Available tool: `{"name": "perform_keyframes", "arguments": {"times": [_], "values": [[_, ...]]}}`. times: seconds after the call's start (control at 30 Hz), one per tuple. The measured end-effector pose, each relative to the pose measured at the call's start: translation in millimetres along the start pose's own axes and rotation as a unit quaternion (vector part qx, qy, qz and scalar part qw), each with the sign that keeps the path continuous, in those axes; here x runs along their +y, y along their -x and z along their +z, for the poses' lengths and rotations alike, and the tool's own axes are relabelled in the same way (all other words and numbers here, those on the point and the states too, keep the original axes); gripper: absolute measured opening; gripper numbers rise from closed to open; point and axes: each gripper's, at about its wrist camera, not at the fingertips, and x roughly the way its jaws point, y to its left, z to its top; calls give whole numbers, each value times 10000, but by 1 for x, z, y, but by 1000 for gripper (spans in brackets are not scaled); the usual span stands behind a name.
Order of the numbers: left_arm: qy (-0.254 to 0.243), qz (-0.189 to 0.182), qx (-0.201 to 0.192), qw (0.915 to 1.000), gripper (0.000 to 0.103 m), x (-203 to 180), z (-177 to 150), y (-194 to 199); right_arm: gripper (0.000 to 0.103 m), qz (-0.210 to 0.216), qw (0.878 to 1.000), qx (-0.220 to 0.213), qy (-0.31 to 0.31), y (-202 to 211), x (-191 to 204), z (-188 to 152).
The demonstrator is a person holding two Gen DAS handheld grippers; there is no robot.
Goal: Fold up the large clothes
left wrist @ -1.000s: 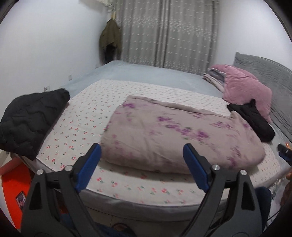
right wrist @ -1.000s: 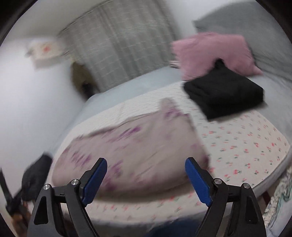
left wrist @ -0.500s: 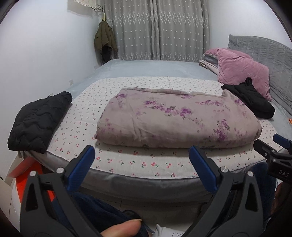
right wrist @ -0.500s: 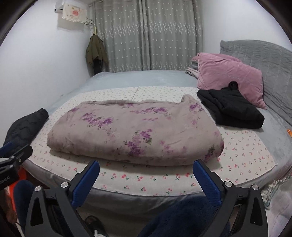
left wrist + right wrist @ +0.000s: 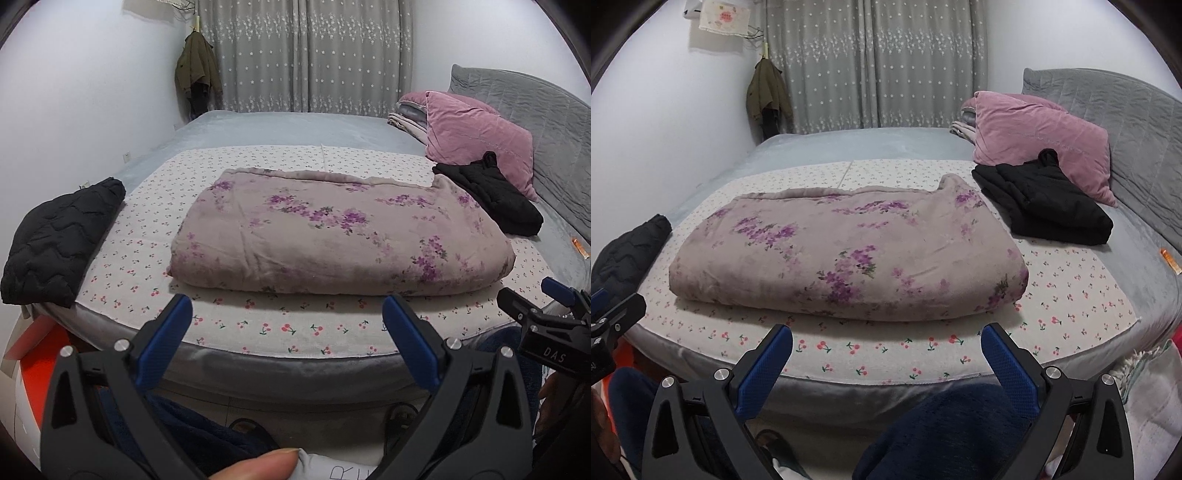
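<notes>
A folded mauve quilt with purple flowers (image 5: 332, 232) lies flat on the cherry-print sheet (image 5: 280, 328) near the bed's front edge; it also shows in the right wrist view (image 5: 849, 254). My left gripper (image 5: 288, 325) is open and empty, held off the bed's front edge, apart from the quilt. My right gripper (image 5: 886, 354) is open and empty, also in front of the bed edge. The right gripper shows at the right of the left wrist view (image 5: 546, 325).
A black quilted jacket (image 5: 55, 240) lies at the bed's left edge. A folded black garment (image 5: 1041, 199) and a pink pillow (image 5: 1038, 140) lie at the right by the grey headboard (image 5: 1126, 122). An orange box (image 5: 37, 365) stands on the floor at left.
Both grippers have drawn back from the bed and levelled out. The quilt lies still, now further from the fingers, with the bed's front edge in view.
</notes>
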Motion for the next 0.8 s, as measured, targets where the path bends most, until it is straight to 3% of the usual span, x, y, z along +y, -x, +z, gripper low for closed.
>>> {"name": "perform_keyframes", "arguments": {"times": [0.8], "values": [[13,-88,76,9999,102,-7,3,-6,103,11,9999,132,-15,-10,-4,-3]]}}
